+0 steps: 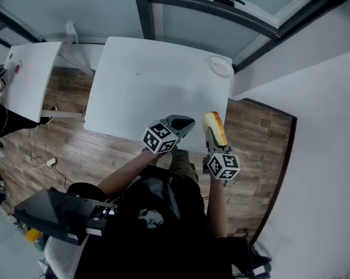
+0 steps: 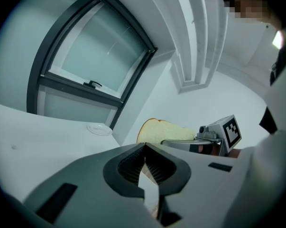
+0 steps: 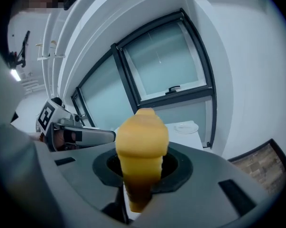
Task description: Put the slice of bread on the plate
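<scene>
Step in hand: carry the slice to the plate. Keep the right gripper [image 3: 140, 186] clenched on the slice of bread [image 3: 142, 137], which stands on edge between its jaws and projects beyond the tips. Hold the wrist steady and do not squeeze harder. The left gripper [image 2: 145, 169] is closed on nothing; keep it aside. The slice hangs over the near edge of the table [image 1: 145, 80]. The plate [image 1: 220, 66] lies well beyond, at the far right corner, apparently empty.
</scene>
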Available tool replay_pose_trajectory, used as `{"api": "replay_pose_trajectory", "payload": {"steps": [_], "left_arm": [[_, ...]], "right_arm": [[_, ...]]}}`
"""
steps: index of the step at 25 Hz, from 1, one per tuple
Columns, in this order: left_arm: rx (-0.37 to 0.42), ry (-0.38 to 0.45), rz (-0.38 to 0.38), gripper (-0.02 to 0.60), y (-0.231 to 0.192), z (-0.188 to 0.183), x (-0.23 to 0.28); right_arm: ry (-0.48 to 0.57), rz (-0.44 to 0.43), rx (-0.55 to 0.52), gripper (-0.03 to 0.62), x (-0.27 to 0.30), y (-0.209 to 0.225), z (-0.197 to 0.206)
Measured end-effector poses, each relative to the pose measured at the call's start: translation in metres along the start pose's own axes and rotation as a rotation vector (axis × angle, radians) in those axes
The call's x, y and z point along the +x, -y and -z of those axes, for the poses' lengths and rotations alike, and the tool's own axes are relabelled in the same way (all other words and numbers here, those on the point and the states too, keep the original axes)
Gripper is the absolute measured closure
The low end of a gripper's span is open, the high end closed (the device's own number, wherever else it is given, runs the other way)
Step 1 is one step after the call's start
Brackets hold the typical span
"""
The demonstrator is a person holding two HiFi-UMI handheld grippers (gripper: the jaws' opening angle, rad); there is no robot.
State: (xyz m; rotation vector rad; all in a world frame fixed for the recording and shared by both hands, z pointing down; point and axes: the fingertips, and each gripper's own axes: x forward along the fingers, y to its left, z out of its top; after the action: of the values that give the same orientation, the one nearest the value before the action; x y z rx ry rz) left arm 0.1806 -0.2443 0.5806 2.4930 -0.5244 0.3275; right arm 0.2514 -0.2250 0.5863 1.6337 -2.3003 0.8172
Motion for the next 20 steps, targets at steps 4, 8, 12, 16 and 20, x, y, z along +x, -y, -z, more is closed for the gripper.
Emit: {"api": "replay_pose_trajectory", "payload": {"steps": [4, 8, 12, 16, 20], "left_arm": [[-0.016, -0.013, -0.047, 0.575, -0.023, -0.010, 0.053], [-0.028, -0.030, -0.095, 0.575, -0.050, -0.019, 0.091], [-0.045, -0.042, -0.125, 0.575, -0.073, -0.026, 0.120], [-0.065, -0.064, -0.122, 0.575, -0.099, -0.026, 0.147], [-0.080, -0.085, -0.107, 0.575, -0.120, -0.024, 0.169]], "right_arm": [[-0.048, -0.006, -0.085, 0.497, 0.041, 0.058, -0.018], [-0.093, -0.038, -0.134, 0.497, 0.085, 0.102, -0.032], [-0.138, -0.070, -0.178, 0.497, 0.118, 0.123, -0.042], [-0.167, -0.070, -0.225, 0.497, 0.149, 0.138, -0.044], [-0.191, -0.042, -0.252, 0.496, 0.176, 0.154, -0.043]]}}
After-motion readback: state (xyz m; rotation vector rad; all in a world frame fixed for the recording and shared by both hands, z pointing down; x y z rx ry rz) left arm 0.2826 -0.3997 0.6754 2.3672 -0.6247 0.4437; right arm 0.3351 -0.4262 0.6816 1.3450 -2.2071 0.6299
